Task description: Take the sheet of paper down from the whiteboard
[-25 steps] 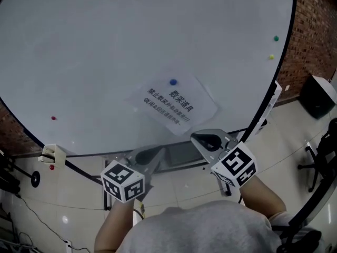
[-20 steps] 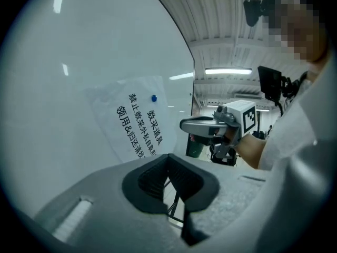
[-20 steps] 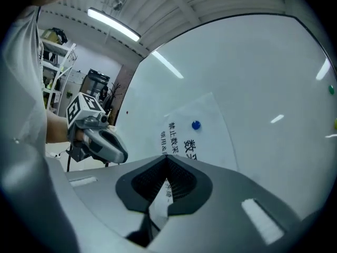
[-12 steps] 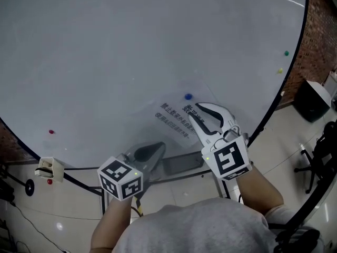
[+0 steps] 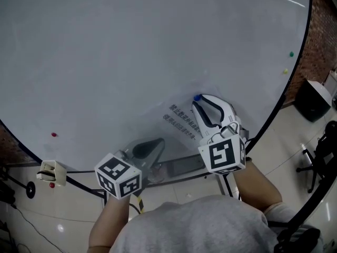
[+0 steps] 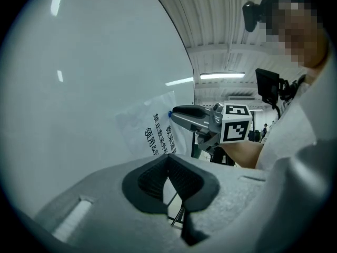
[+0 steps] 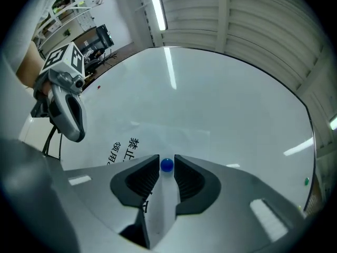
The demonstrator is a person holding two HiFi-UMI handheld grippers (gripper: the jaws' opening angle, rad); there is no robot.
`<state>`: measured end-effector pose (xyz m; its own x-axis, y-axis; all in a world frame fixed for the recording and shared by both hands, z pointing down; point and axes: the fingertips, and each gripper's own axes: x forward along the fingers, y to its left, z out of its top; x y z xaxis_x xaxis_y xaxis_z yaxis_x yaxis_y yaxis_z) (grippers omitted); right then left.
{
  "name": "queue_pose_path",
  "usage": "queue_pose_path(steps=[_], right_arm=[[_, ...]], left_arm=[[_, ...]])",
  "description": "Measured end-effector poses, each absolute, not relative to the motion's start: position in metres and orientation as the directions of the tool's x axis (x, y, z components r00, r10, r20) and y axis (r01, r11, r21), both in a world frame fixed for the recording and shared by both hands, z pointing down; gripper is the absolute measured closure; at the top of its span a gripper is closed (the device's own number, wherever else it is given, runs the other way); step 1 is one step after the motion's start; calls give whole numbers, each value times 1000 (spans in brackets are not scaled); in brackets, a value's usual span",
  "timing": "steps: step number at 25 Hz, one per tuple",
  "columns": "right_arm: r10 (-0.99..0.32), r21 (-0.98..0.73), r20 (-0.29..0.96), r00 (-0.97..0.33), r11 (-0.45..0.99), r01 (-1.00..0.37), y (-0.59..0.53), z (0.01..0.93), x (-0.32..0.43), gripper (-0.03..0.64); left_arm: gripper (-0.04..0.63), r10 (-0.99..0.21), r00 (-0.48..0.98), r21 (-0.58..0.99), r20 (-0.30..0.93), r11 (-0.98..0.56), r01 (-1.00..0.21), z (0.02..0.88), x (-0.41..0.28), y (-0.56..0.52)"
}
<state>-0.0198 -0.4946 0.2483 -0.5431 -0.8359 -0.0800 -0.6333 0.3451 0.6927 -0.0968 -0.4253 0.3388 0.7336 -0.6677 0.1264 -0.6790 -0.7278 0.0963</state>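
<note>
The sheet of paper (image 5: 178, 121) lies flat on the whiteboard (image 5: 131, 46), toward five o'clock from the board's middle in the head view. Its long axis and printed lines slant from ten o'clock down to four. A blue magnet (image 7: 167, 165) sits at its upper edge. The right gripper (image 5: 202, 100), jaws just opened wider, straddles that magnet unclamped. The left gripper (image 6: 169, 159), at seven o'clock of the sheet, is closed on nothing.

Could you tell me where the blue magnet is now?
In the head view the magnet sits right of centre on the whiteboard, at the top of the paper, between the jaws of the right claw, which have just been opening.
</note>
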Motion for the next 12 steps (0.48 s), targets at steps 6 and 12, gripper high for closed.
queue_pose_path(steps=[6, 12], right_arm=[[-839, 689, -84, -538, 341, -639, -500, 250, -20, 532], [-834, 688, -81, -545, 349, -636, -499, 250, -20, 532]], left_arm=[[595, -699, 710, 57, 85, -708, -704, 324, -110, -431], [564, -767, 639, -21, 57, -641, -767, 300, -131, -438]])
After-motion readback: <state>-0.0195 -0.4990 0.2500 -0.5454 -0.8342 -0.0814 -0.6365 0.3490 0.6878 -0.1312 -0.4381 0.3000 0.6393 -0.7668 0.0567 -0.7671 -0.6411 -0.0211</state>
